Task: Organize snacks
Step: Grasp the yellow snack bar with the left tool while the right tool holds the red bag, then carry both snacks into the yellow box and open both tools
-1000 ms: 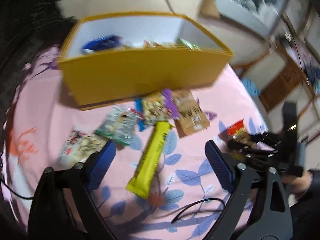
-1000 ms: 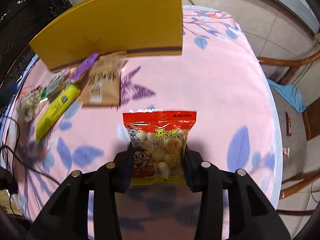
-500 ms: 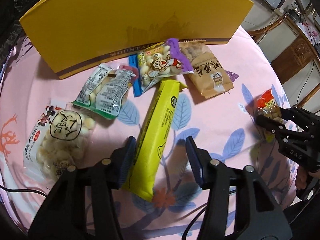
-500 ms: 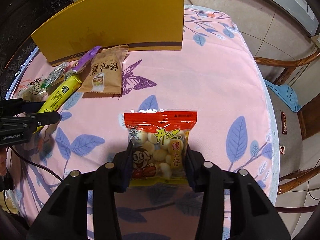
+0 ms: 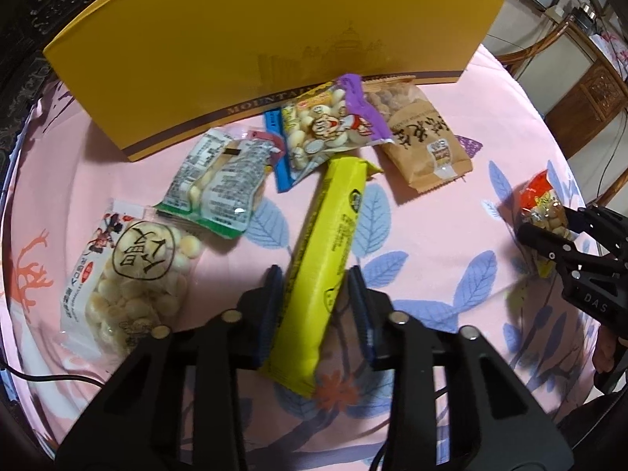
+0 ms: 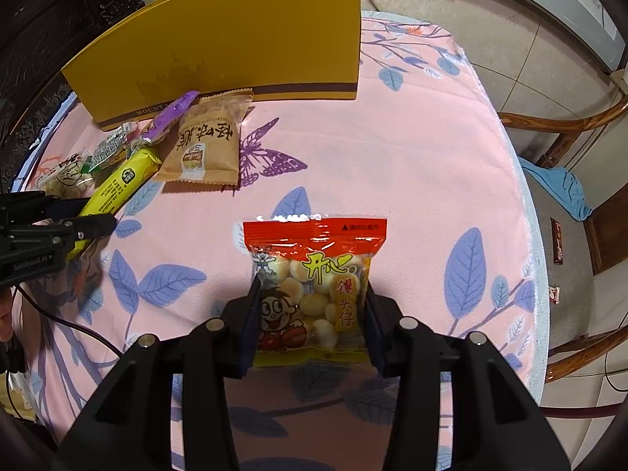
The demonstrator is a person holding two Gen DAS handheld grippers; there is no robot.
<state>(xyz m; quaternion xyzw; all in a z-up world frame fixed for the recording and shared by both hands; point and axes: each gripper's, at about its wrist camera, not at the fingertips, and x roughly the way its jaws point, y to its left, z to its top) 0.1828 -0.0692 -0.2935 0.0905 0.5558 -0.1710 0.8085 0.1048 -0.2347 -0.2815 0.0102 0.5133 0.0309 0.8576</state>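
A long yellow snack bar (image 5: 333, 235) lies on the pink leaf-print tablecloth (image 5: 412, 235). My left gripper (image 5: 314, 298) straddles its near half; its jaws are closing, with both blue pads against the bar's sides. The right wrist view shows this gripper (image 6: 78, 219) at the left edge with the bar (image 6: 121, 184) between its fingers. My right gripper (image 6: 310, 314) is shut on a red-topped bag of round biscuits (image 6: 314, 274), which rests on the cloth. That gripper (image 5: 549, 231) and its bag (image 5: 537, 200) appear at the right of the left wrist view. A tall yellow box (image 5: 255, 39) stands at the back.
In front of the box lie a brown pack (image 5: 424, 141), a purple-edged biscuit bag (image 5: 329, 125), a green-edged pack (image 5: 219, 184) and a white biscuit bag (image 5: 129, 274). A black cable (image 5: 39, 376) crosses the near left. A wooden chair (image 6: 569, 129) with blue cloth stands beyond the table's right edge.
My left gripper came down over the yellow bar and its wide jaws narrowed onto the bar's sides. The right gripper and its red bag stayed put.
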